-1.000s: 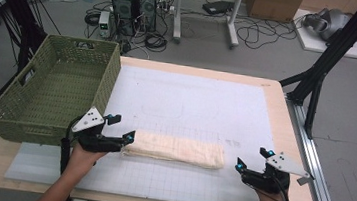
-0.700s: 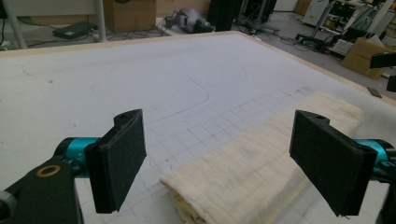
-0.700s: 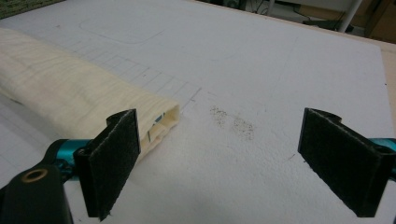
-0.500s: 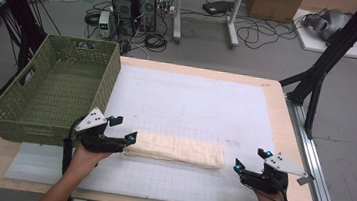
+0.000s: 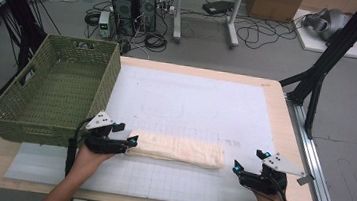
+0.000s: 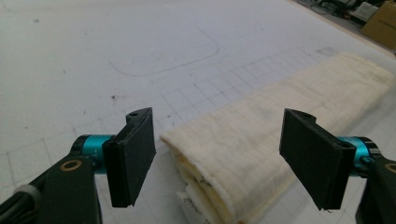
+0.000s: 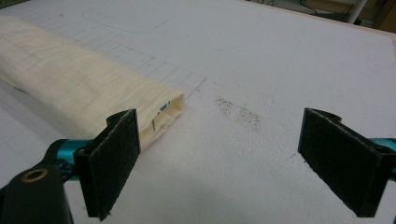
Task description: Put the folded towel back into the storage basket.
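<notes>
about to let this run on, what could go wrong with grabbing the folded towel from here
1. The left gripper has just been closing, with the folded towel's layered end between its jaws but untouched; it might pinch only some layers, so the fold opens.
2. The right gripper stands open, off the towel's far end; a one-ended lift could let it sag.
3. The green basket wall beside the left hand could snag it.

— What is cut off or hidden around the folded towel [image 6: 261, 154]?
— In the left gripper view its near end is cropped by the bottom edge, and the layers there cannot be counted.
— And in the right gripper view?
— Its far end is cut by the left edge.
</notes>
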Demonstrator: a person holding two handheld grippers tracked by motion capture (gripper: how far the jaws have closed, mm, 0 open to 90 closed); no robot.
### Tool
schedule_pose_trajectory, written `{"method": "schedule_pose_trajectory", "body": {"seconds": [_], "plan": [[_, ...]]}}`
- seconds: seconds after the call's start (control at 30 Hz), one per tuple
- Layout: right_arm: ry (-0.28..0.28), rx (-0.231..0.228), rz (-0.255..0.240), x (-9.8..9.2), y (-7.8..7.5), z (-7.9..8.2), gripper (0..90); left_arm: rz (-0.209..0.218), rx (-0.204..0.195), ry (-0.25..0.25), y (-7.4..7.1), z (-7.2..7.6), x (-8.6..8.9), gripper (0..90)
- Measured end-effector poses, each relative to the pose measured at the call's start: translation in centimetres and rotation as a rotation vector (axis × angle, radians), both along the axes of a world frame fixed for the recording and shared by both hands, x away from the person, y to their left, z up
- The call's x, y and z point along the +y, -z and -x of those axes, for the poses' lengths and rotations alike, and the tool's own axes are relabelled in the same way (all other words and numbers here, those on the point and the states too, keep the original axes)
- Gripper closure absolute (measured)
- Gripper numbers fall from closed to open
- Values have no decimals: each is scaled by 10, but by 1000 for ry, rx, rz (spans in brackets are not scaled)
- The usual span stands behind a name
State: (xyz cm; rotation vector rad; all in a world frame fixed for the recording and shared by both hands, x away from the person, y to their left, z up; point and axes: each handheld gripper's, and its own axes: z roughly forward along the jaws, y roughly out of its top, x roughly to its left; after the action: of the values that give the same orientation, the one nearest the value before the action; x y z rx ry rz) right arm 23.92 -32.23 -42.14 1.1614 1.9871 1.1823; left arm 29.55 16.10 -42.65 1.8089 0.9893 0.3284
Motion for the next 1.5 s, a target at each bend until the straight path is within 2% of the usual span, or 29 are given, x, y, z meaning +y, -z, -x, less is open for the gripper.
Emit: {"method": "schedule_pose_trajectory", "body": {"seconds": [0.2,0.43,0.5,0.7,0.93,1.03,1.13,1.27,1.37,1.5], "plan": [[-8,6,3,2,1,-1,122,-61,54,-5,9,-1,-5,340],[-14,13,16,3,2,-1,123,-121,113,-2,19,-2,-10,347],[-18,14,20,4,3,-1,123,-150,127,8,21,-1,-12,348],[-22,16,25,4,3,-2,123,-211,93,14,21,10,-19,347],[-27,25,24,5,4,-2,123,-213,77,23,22,17,-24,407],[-34,26,28,6,4,-3,123,-198,68,48,22,19,-26,507],[-38,31,26,8,4,-3,123,-193,54,75,22,21,-28,642],[-45,37,29,10,5,-4,123,-179,38,78,21,22,-28,766],[-53,35,24,12,6,-5,123,-131,43,66,19,20,-24,791],[-51,41,2,17,7,-7,123,-113,49,63,18,19,-22,791]]}}
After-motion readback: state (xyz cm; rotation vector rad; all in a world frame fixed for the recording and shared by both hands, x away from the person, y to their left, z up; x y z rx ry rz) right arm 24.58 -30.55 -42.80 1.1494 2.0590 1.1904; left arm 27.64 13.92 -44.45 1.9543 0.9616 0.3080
